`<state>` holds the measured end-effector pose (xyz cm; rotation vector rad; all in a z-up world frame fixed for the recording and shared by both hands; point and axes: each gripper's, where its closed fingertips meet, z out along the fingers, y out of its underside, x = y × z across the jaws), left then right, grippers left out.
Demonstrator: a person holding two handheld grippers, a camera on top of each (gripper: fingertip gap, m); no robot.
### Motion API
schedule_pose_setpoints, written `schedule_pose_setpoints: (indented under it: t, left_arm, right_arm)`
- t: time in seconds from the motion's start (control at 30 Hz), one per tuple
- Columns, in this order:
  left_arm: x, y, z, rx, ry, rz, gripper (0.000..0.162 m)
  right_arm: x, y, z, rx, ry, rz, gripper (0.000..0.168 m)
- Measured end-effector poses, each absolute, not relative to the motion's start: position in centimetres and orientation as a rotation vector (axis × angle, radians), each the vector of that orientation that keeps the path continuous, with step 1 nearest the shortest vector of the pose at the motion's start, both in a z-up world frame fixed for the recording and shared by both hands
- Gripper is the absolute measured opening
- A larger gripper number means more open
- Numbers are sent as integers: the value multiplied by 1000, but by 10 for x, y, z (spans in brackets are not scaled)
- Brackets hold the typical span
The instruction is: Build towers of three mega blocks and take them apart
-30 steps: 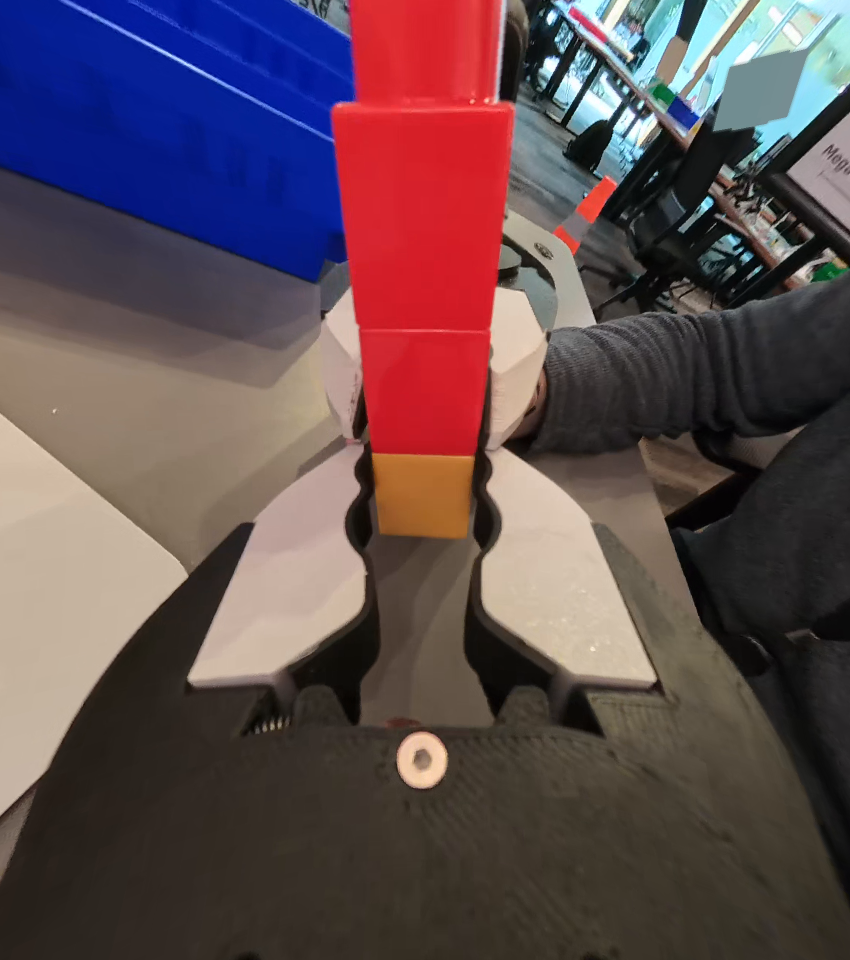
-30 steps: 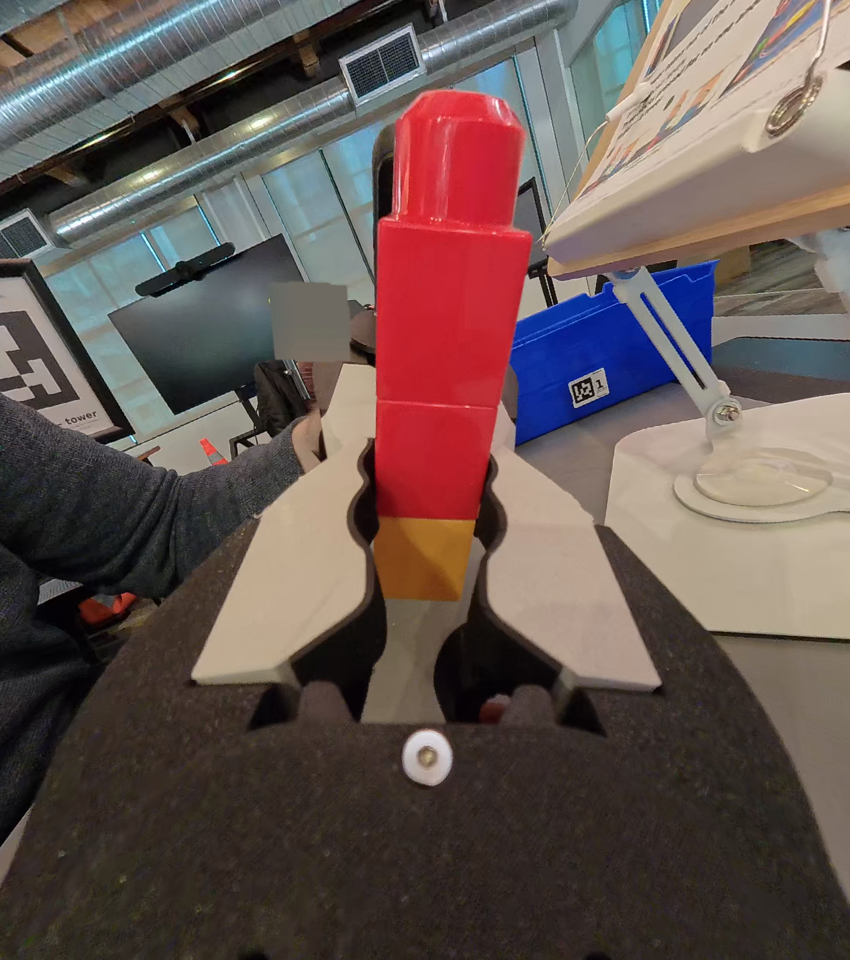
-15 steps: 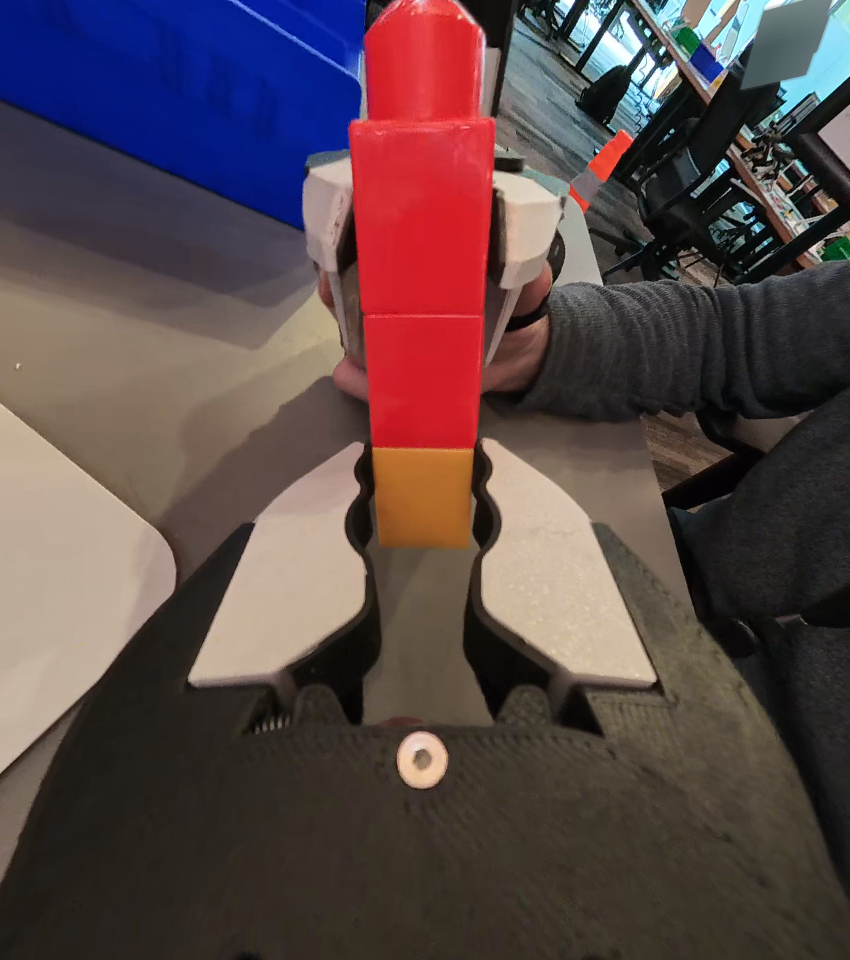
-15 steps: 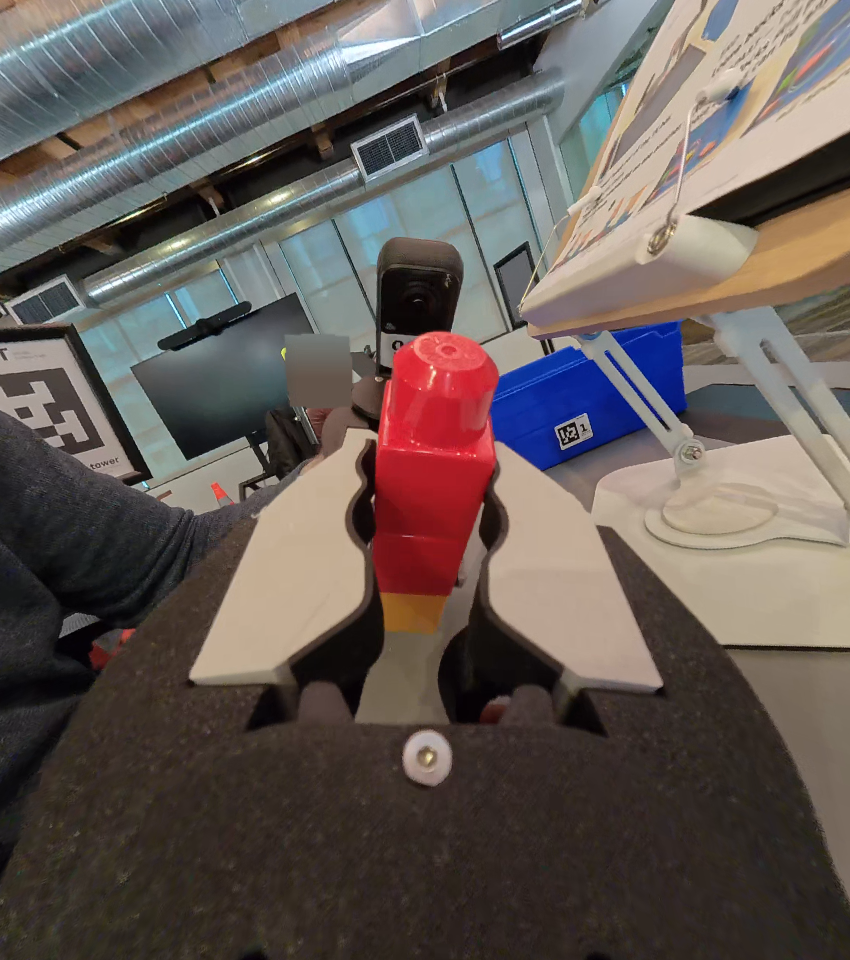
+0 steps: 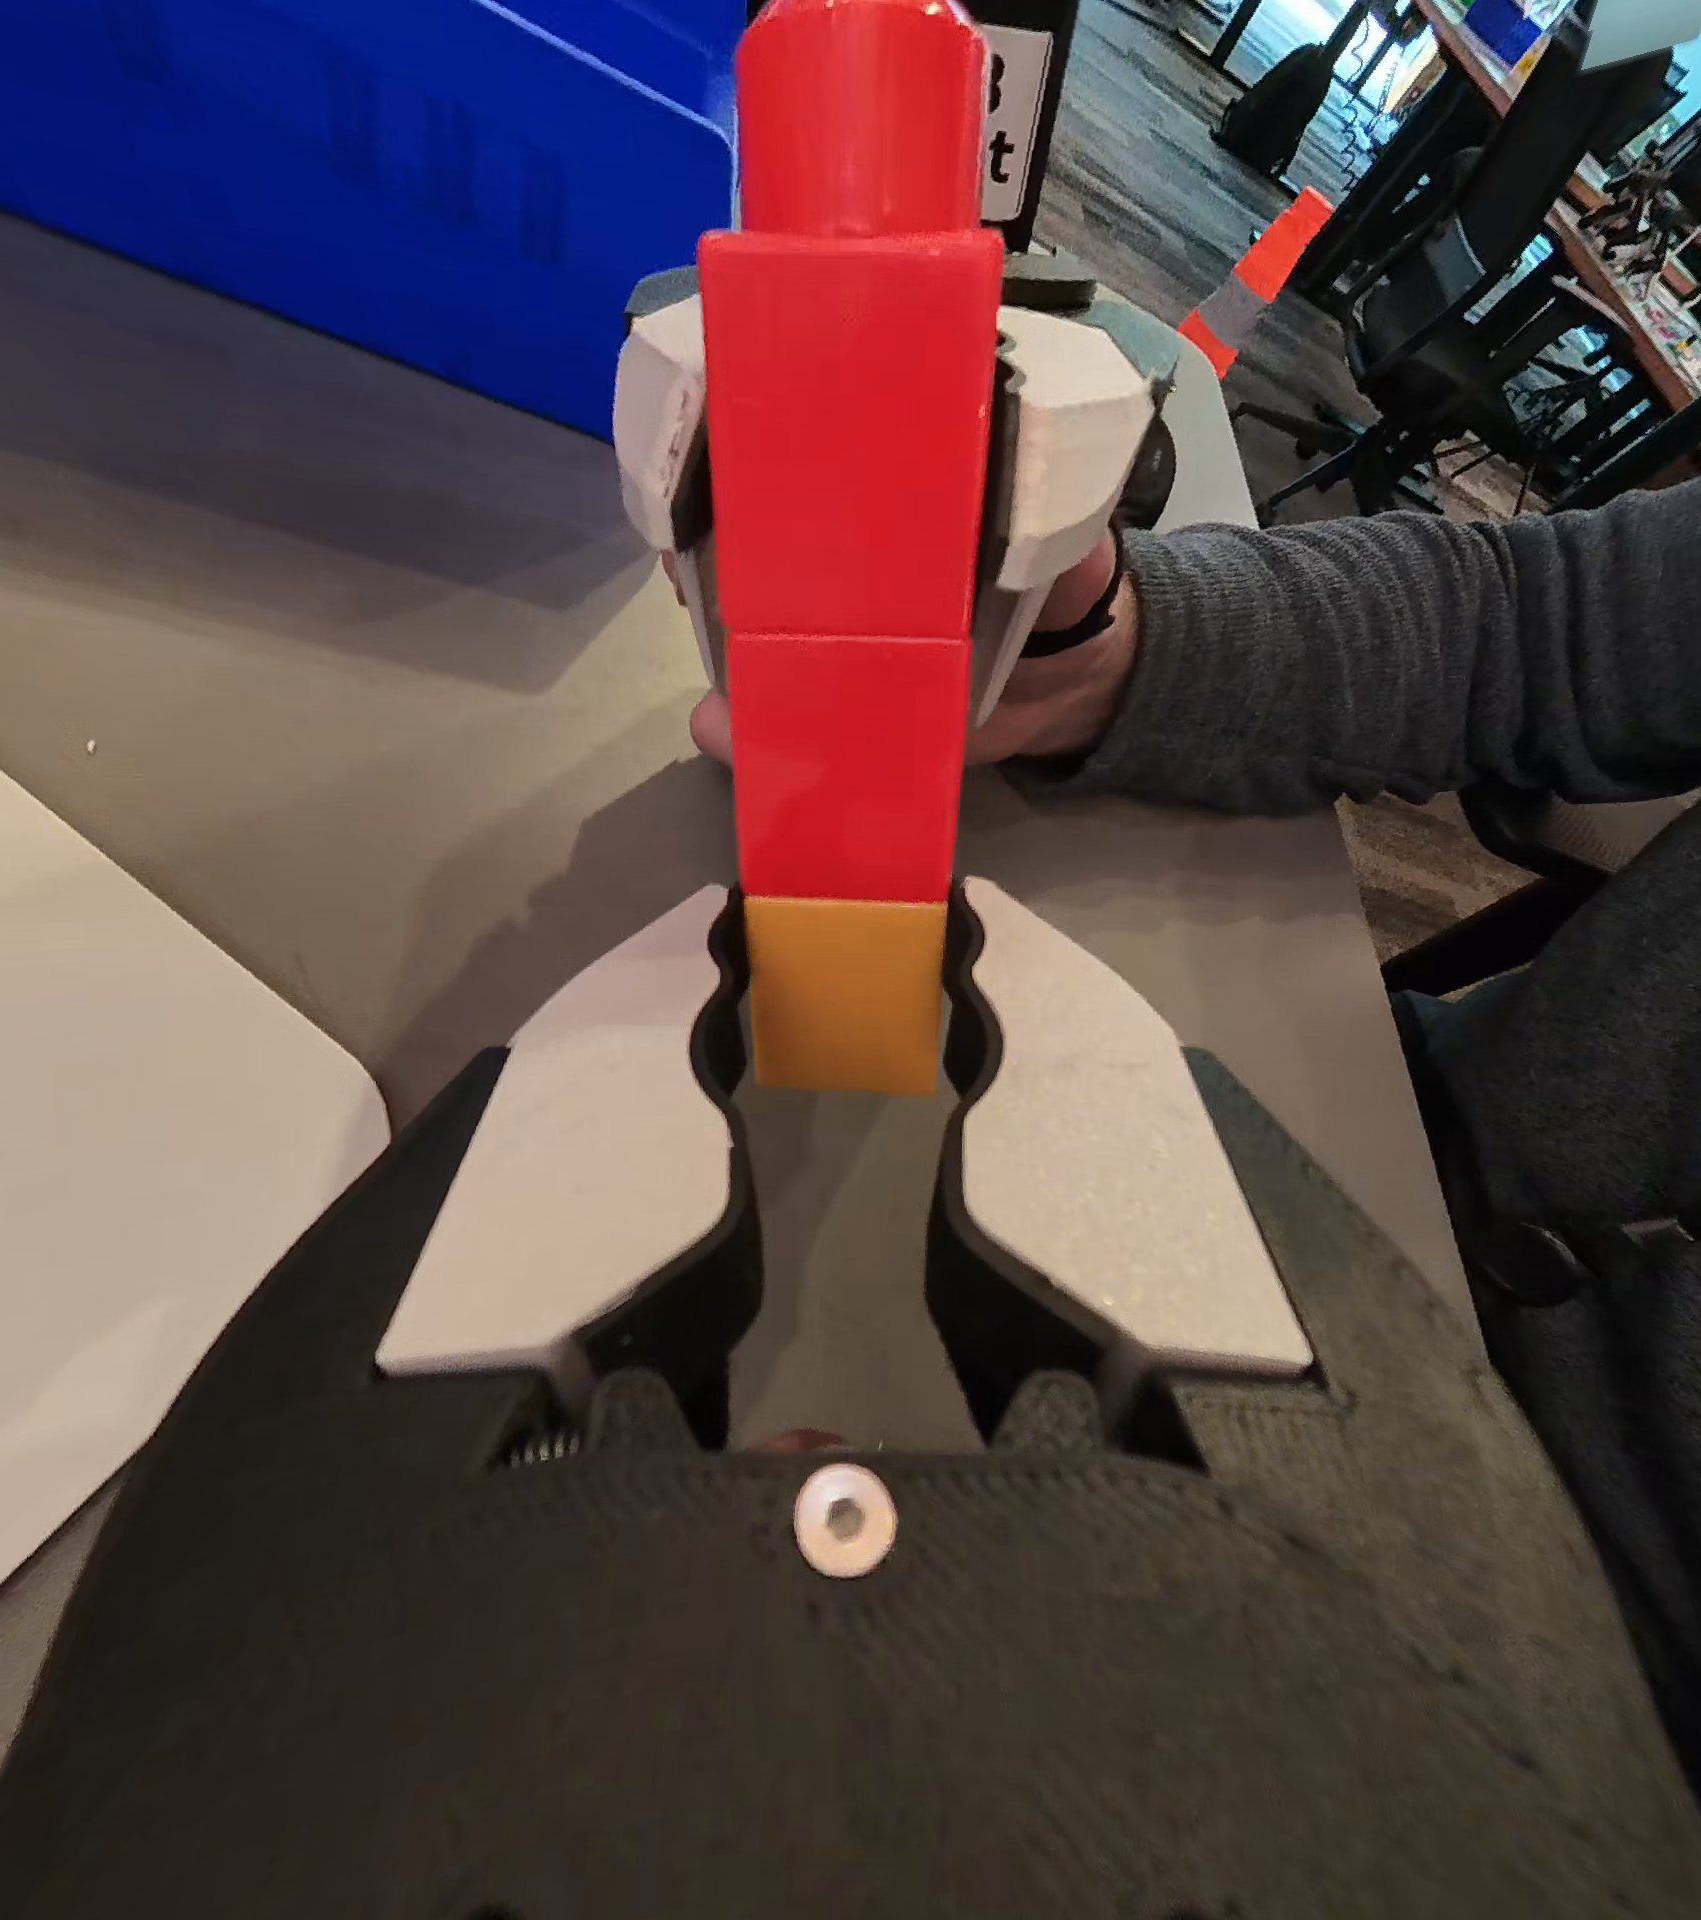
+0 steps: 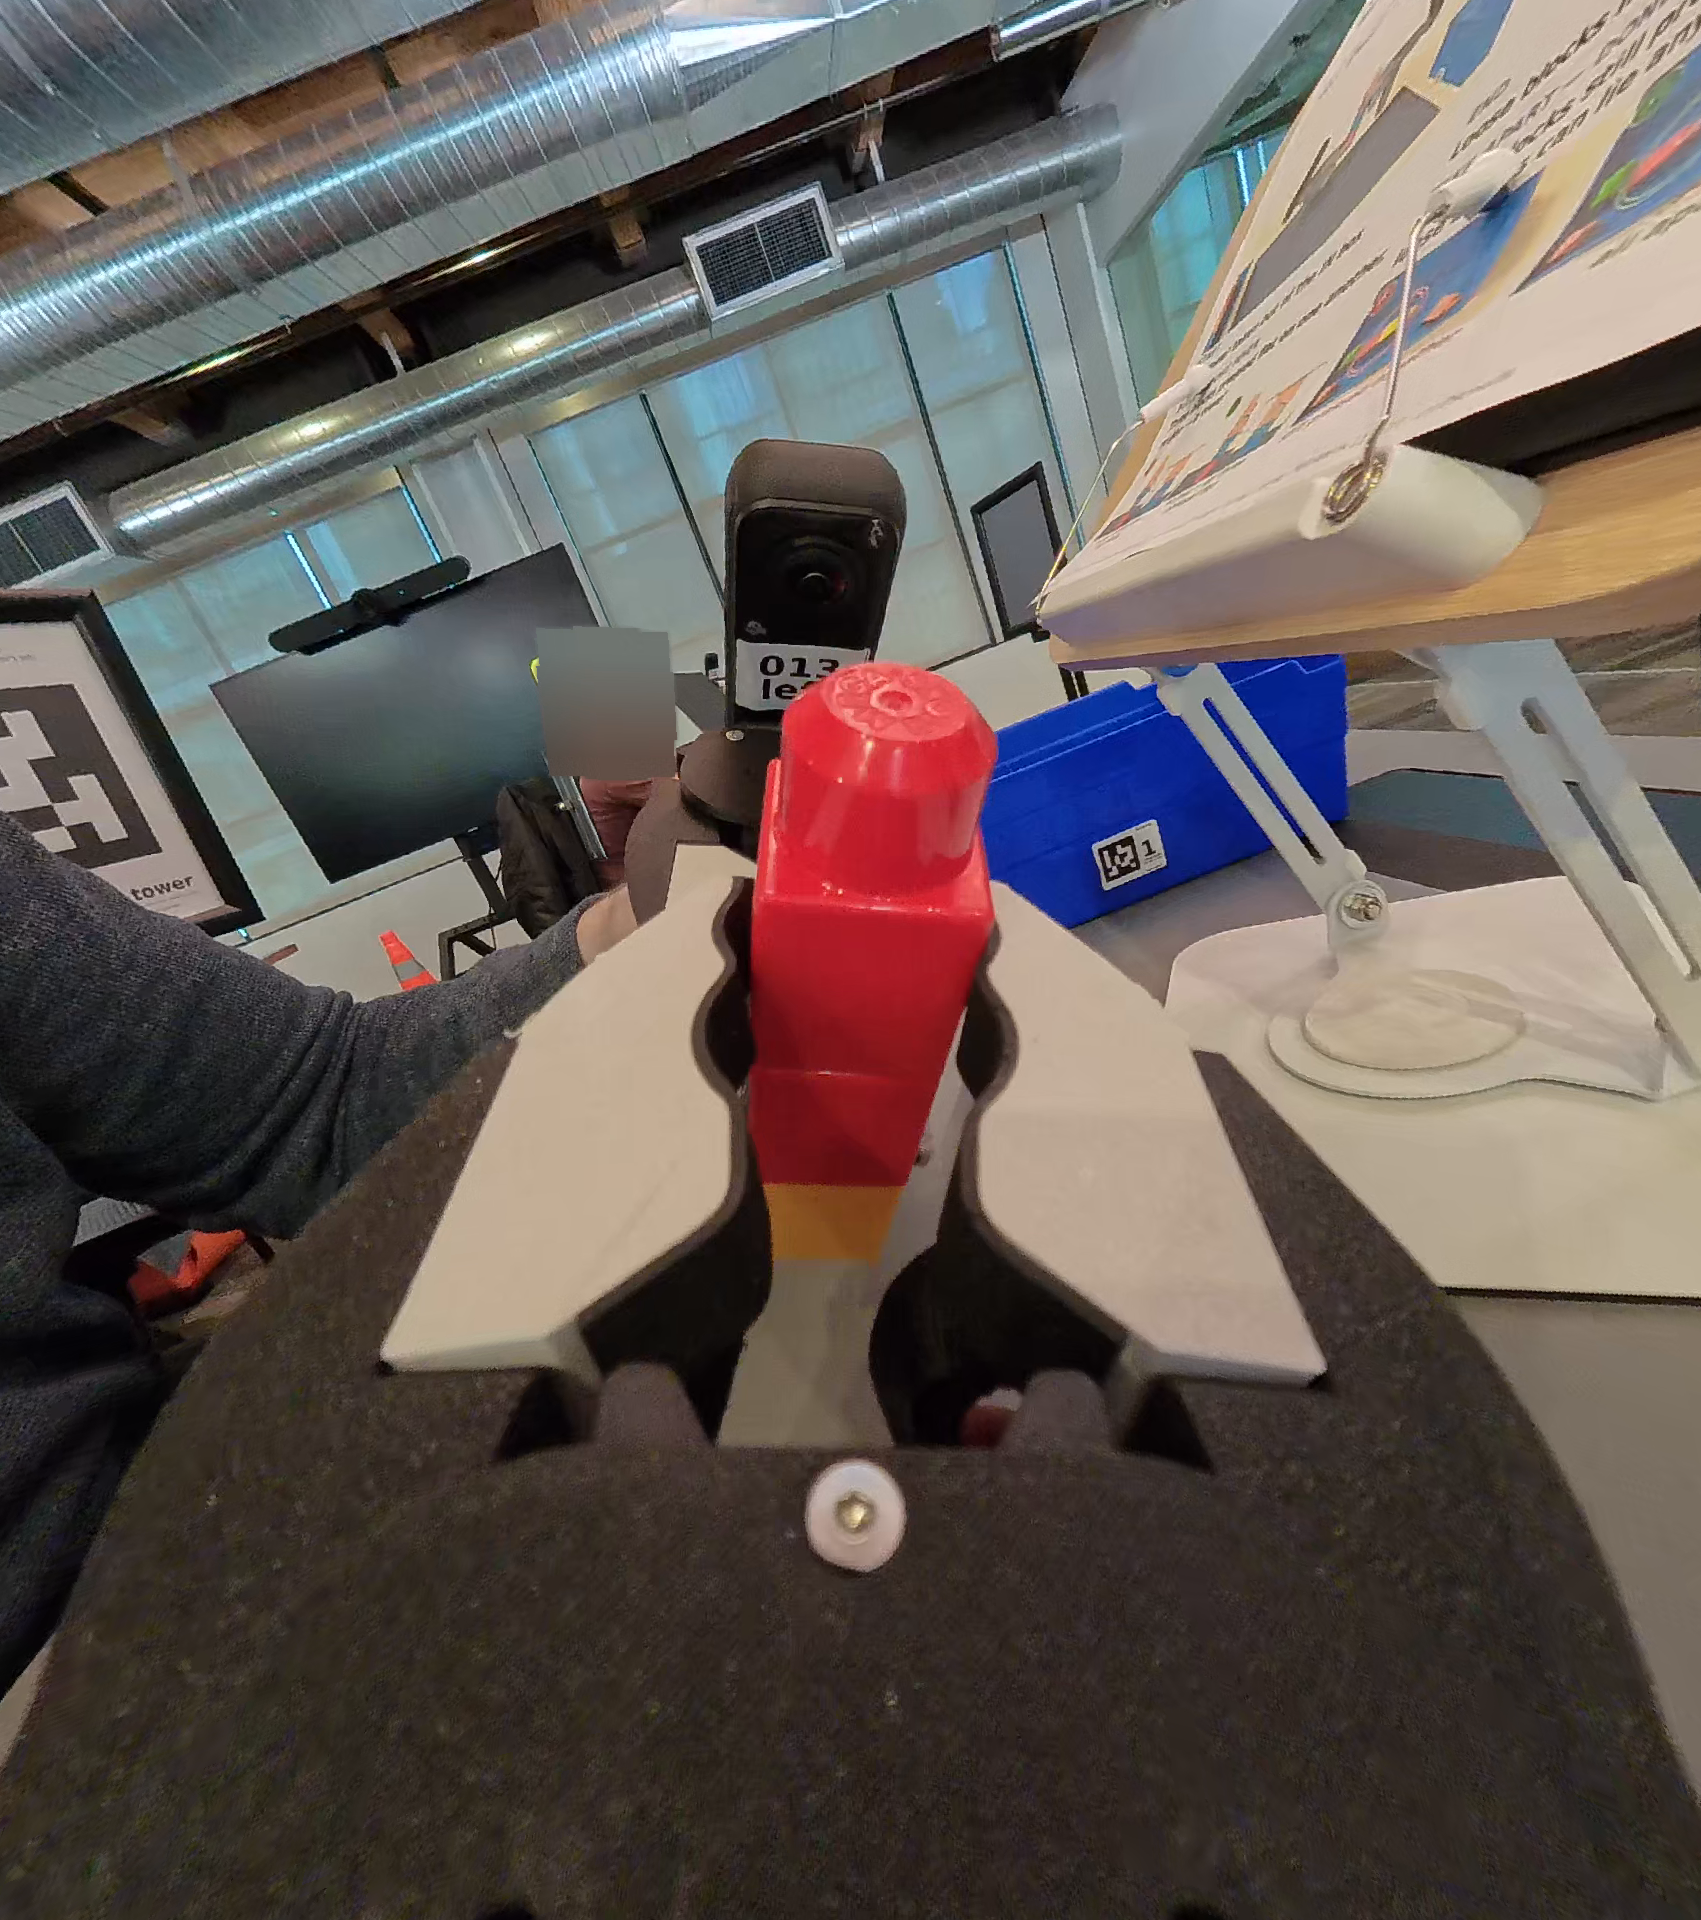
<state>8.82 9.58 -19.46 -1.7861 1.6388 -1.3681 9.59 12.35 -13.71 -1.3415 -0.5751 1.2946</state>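
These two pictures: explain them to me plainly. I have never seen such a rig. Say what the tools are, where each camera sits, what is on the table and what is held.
A person holds a two-finger clamp in each hand, and each clamp carries a camera that looks along its fingers.

The left wrist view shows the left hand-held gripper shut on the orange block at the foot of a tower. Two red blocks sit on it: the lower red block and the top red block.

The right wrist view shows the right hand-held gripper shut on the top red block, seen from the opposite side.

On the grey table stand a blue bin and a white stand that holds a printed sheet.
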Motion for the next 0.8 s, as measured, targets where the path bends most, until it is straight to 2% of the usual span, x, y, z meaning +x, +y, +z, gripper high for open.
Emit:
schedule_pose_setpoints:
  t: [0.5, 0.57, 0.63, 0.7, 0.8]
  left_arm:
    - [86, 94, -187, -1755, 1660, -1360, 36]
    - [84, 98, -175, -1740, 1612, -1397, 44]
    - [79, 103, -162, -1710, 1589, -1368, 45]
    - [72, 109, -148, -1683, 1569, -1321, 39]
    - [62, 116, -124, -1635, 1525, -1290, 15]
  right_arm:
    - [106, 117, -123, -1356, -672, 1235, 36]
    - [113, 115, -110, -1349, -676, 1182, 36]
    - [126, 114, -92, -1346, -669, 1124, 36]
    - [147, 116, -75, -1357, -653, 1029, 36]
    - [194, 131, -53, -1416, -599, 839, 36]
